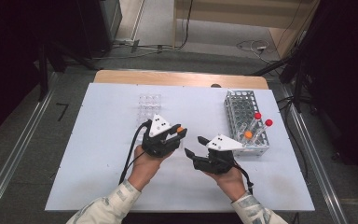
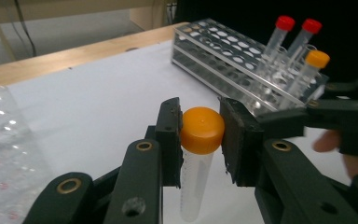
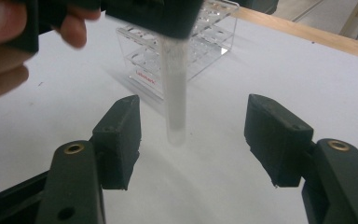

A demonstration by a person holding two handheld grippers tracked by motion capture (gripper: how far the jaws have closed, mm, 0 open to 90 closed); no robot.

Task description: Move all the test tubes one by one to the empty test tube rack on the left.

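Left tool [image 2: 200, 135] clamps orange-capped tube [image 2: 196, 175]; right tool [image 3: 191, 135] stands wide, released. Transfer to clear rack [image 1: 149, 106] remains; 3 tubes wait in metal rack [image 1: 245, 122].

The left gripper [image 2: 200, 135] jaws clamp the orange-capped tube [image 2: 200, 140] by its cap.

A metal rack [image 1: 242, 112] holding three capped tubes [image 1: 257, 122] stands right of a clear rack [image 1: 149, 106].

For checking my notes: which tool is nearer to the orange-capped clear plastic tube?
Left. The left tool clamps the orange-capped clear plastic tube at its cap; the right tool stands open around its lower end, without touching.
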